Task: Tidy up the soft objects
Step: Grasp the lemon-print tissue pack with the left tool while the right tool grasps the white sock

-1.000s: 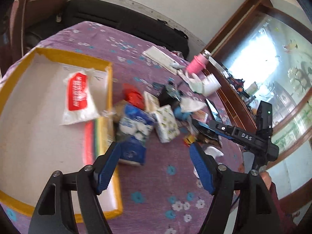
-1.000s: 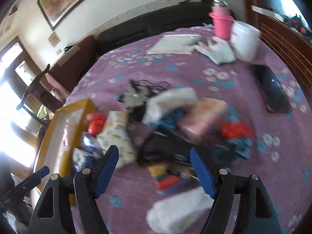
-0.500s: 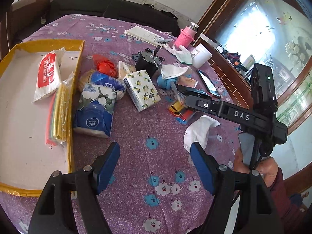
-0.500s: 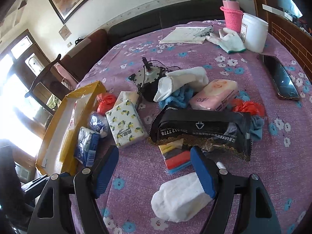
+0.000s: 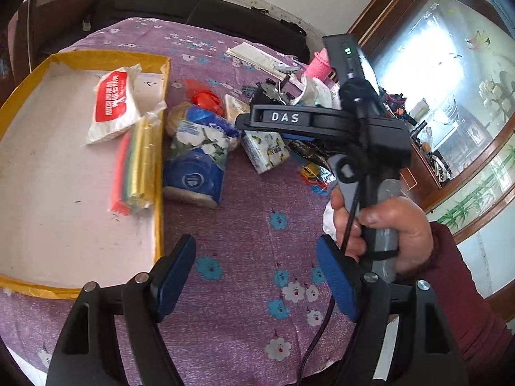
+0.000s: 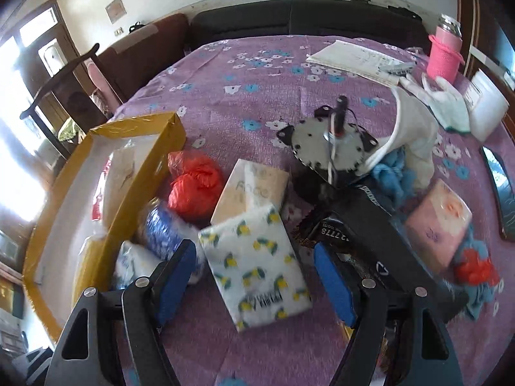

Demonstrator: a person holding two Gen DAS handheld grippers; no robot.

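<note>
A yellow-rimmed box (image 5: 161,148) holds a red-labelled tissue pack (image 5: 112,106) and a roll of coloured bags (image 5: 138,160). Beside it lie a blue tissue pack (image 5: 196,157) and a lemon-print tissue pack (image 6: 254,267). My right gripper (image 6: 254,283) is open and straddles the lemon-print pack from above; it also shows in the left wrist view (image 5: 322,122). My left gripper (image 5: 254,273) is open and empty over bare cloth. A red plastic bag (image 6: 193,186), a beige pack (image 6: 254,189), a pink pack (image 6: 437,218) and a white sock (image 6: 415,132) lie around.
A black motor with a metal disc (image 6: 328,144), a black foil pouch (image 6: 360,225), a phone (image 6: 499,189), a pink bottle (image 6: 444,54), white gloves (image 6: 447,99), a white cup (image 6: 486,109) and papers (image 6: 354,58) crowd the purple flowered tablecloth (image 5: 244,225). A dark sofa stands behind.
My right gripper has moved left and forward, from over the white cloth to over the lemon-print pack. My left gripper has pulled back toward the table's near edge. Both stay open.
</note>
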